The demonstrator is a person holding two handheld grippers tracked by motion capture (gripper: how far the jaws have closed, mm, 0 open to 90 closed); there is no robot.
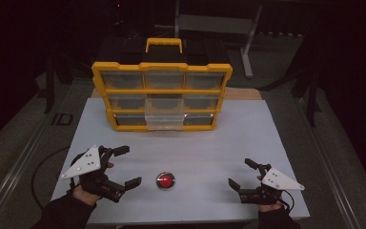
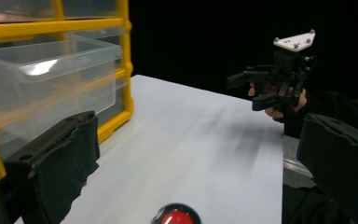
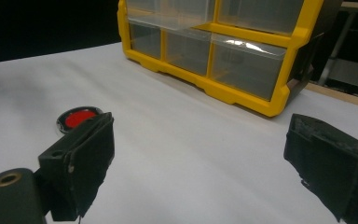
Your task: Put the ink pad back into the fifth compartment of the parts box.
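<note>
Both tongs wide and empty near the table's front edge, left gripper and right gripper flanking the red button between them; pulled-out clear drawer of the yellow organizer is dead ahead, so approach level, square to its front.

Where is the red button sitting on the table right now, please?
In the high view the red button lies near the table's front edge, between the left gripper and right gripper, nearer the left.
</note>
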